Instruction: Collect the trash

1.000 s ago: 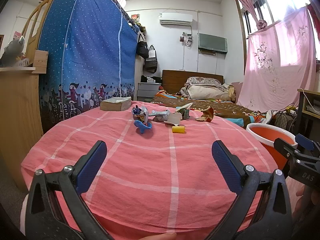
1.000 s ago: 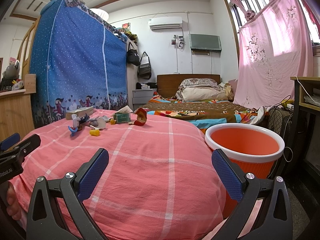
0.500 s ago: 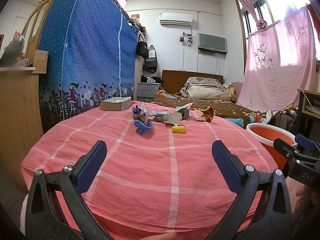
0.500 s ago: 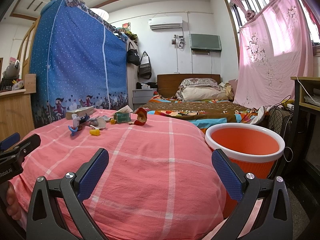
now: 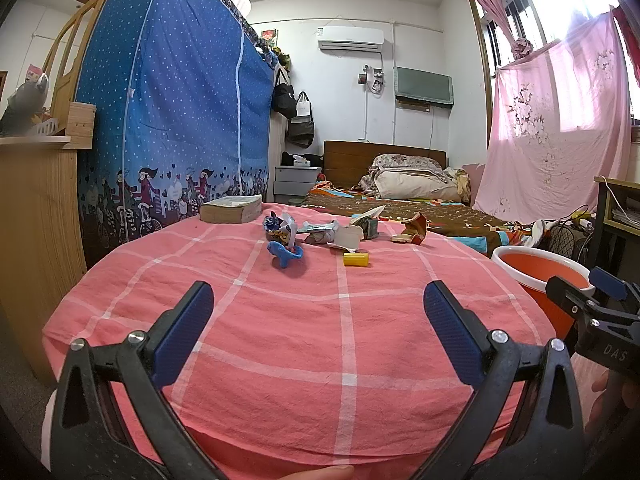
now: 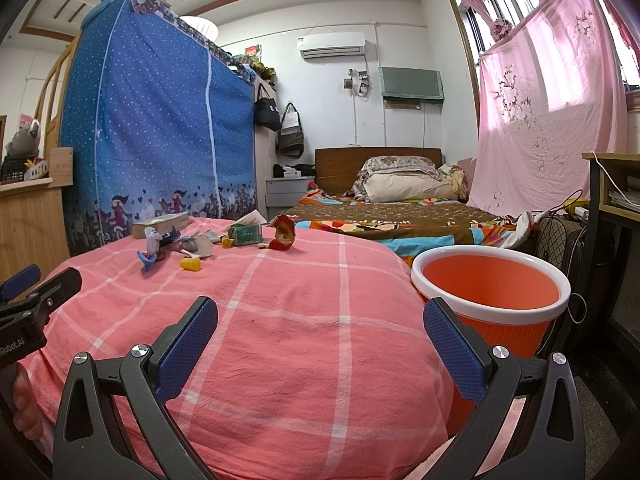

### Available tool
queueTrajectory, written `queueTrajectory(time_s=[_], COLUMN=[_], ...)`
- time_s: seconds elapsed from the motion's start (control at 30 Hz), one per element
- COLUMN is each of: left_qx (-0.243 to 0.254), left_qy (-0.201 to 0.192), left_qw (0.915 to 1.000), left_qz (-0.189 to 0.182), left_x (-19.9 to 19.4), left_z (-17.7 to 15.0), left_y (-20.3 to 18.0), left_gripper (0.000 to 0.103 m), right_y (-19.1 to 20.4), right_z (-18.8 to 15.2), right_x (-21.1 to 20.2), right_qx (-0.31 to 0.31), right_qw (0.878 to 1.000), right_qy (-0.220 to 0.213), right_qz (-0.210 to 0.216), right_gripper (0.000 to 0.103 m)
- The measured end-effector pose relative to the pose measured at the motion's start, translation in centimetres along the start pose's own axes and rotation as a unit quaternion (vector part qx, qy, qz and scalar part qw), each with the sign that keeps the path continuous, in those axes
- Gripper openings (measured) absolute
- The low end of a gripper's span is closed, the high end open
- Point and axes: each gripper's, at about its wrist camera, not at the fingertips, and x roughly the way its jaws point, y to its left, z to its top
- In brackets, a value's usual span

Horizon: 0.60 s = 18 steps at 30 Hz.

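Several pieces of trash lie at the far side of a pink checked tablecloth (image 5: pixel 340 320): a blue scrap (image 5: pixel 285 255), a yellow cap (image 5: pixel 356 259), crumpled paper (image 5: pixel 320 234), a green packet (image 6: pixel 247 235) and a red torn wrapper (image 6: pixel 283 233). An orange bin (image 6: pixel 490 290) with a white rim stands on the floor to the right of the table. My left gripper (image 5: pixel 318 316) is open over the near part of the cloth, well short of the trash. My right gripper (image 6: pixel 320 334) is open too, near the table's right edge beside the bin. Both hold nothing.
A thick book (image 5: pixel 231 210) lies at the table's far left. A blue dotted wardrobe cover (image 5: pixel 180 100) and a wooden shelf (image 5: pixel 36 208) stand on the left, a bed (image 5: pixel 400 200) behind, a desk with cables (image 6: pixel 612 208) on the right.
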Motion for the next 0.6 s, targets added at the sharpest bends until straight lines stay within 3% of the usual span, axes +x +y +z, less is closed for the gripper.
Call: queueTrajectory(time_s=[0.6], left_qx=[-0.001], left_qy=[-0.003], left_qw=[1.0000], left_qz=[0.000], left_x=[-0.10], left_z=[0.35], left_y=[-0.05], left_gripper=[0.103], right_y=[0.03], right_z=[0.03], right_x=[-0.09], right_qx=[0.001], right_qw=[1.000], right_qy=[-0.002], right_qz=[0.001], right_gripper=[0.103])
